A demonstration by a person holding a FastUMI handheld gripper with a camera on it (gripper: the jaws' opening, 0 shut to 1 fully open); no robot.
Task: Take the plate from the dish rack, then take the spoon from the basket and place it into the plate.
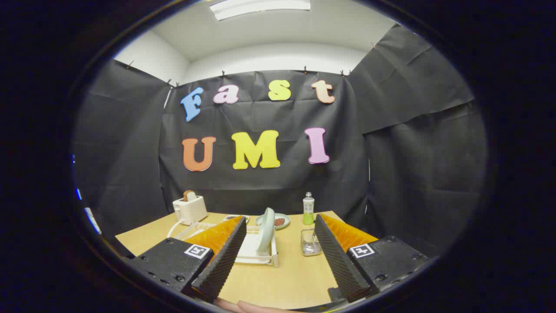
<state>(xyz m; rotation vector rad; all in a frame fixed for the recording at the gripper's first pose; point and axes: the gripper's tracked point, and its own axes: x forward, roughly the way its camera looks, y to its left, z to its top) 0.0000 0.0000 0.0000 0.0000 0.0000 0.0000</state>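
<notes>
hand-held gripper point(278, 226) wide open, holding nothing; plate point(266, 230) upright in dish rack point(260, 254) just ahead btw fingers.

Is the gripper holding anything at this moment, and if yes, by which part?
Nothing is held. The gripper is open, its fingers wide apart, with the plate standing in the dish rack ahead between them.
</notes>
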